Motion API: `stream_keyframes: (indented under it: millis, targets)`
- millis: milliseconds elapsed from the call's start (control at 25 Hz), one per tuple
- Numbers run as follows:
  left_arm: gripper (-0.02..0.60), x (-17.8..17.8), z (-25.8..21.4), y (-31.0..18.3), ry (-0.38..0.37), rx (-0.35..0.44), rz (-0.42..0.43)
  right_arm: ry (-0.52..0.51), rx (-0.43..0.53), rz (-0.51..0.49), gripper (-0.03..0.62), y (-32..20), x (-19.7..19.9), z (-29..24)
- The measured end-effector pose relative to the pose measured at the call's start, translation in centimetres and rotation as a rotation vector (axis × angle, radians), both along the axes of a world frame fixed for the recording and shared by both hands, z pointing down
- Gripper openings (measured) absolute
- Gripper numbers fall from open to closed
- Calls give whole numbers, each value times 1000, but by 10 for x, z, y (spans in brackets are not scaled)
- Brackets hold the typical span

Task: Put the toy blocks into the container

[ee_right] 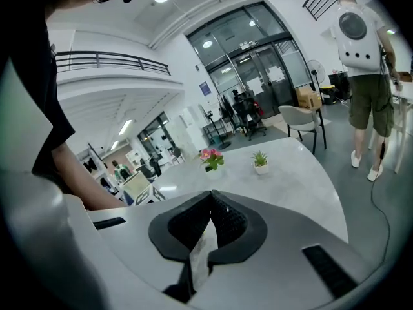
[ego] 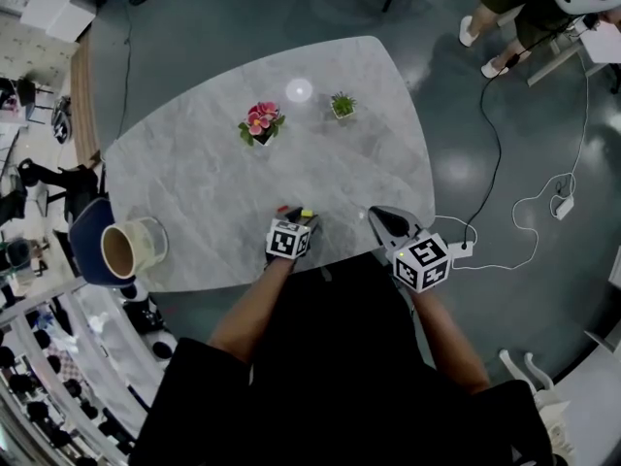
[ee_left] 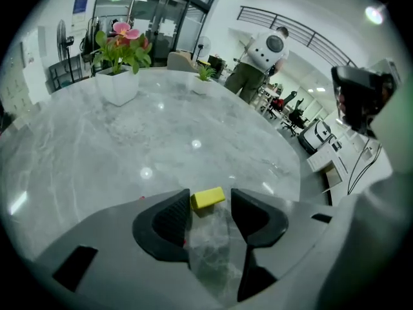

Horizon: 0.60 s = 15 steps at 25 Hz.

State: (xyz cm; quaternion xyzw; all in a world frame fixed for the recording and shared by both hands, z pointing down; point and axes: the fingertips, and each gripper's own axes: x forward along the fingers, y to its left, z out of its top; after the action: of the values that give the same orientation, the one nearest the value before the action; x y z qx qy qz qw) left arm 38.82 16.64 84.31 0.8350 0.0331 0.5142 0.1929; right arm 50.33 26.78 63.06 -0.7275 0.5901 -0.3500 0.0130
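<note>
Head view: yellow block (ego: 307, 213) lay lower centre, just beyond the left gripper (ego: 297, 223); container (ego: 151, 242) lower left (left hand nearer).
Left gripper view: left gripper (ee_left: 210, 219) open, the block (ee_left: 208, 199) crosswise between its tips, unclamped.
Right gripper view: right gripper (ee_right: 210, 205) closed, empty.

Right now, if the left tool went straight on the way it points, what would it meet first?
Likely the yellow block on the table, just ahead of the open left tool; depth unclear.
</note>
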Motion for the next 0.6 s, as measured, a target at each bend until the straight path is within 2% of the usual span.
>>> stream_keyframes:
  millis: [80,400,600]
  targets:
    - [156,0,1,-1,8,22,18,-25,9,-16,0,-5,-10,2]
    - [149,-6,-7,-5,58,2,-20,-38,11,-39,0,-13,-28,5]
    - [149,-13,-35,-28,132,25,-110,-3,4,-119,0,-31,-39,2]
